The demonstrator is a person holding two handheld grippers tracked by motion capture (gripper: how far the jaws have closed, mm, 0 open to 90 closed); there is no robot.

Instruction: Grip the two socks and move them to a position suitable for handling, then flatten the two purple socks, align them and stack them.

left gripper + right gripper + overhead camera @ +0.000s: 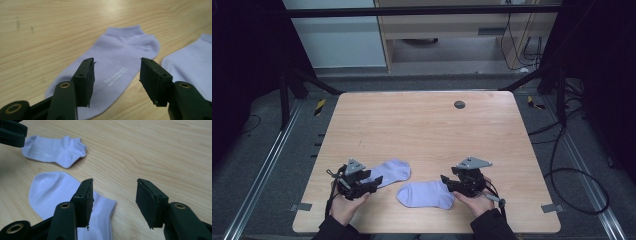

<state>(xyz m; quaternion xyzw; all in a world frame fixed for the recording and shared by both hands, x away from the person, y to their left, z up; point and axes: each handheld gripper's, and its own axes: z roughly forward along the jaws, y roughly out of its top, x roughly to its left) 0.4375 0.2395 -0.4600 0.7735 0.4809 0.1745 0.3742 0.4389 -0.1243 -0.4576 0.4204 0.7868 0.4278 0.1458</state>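
Observation:
Two lavender ankle socks lie flat near the front edge of a wooden table point(427, 130). One sock point(391, 171) point(120, 55) lies on the left with white print on its sole. My left gripper point(373, 182) point(117, 61) hovers over its toe end, jaws open with nothing gripped. The other sock point(426, 195) point(50, 192) lies to the right of it. My right gripper point(448, 183) point(114, 182) is open at its cuff end; one jaw is over the cuff, the other over bare wood. The right gripper view also shows the first sock point(55, 150) farther off.
A small grey grommet point(459, 104) sits in the table's far middle. Grey tape tabs mark the front corners point(300, 207) point(551, 208). Black frame legs and cables point(572, 170) lie on the floor to the right.

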